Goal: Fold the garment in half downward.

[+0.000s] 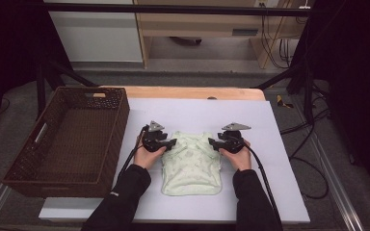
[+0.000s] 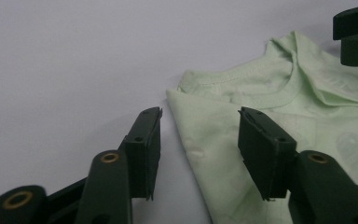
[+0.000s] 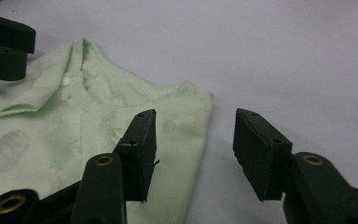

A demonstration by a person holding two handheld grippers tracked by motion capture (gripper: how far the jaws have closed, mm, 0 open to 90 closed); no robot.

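A pale green folded garment (image 1: 191, 168) lies flat on the white mat (image 1: 270, 159), collar toward the far side. My left gripper (image 1: 174, 142) is at its top left corner and my right gripper (image 1: 211, 142) at its top right corner. In the left gripper view the jaws (image 2: 199, 114) stand apart astride the garment's (image 2: 279, 84) shoulder edge, and the pads do not press on the cloth. In the right gripper view the jaws (image 3: 196, 113) likewise straddle the other shoulder corner of the garment (image 3: 51, 121), with a gap on both sides.
A dark brown wicker basket (image 1: 120, 115) with nothing in it stands at the left, its near end overhanging the mat. The wooden table edge (image 1: 188, 92) runs along the back. Cables trail from both grippers toward the front.
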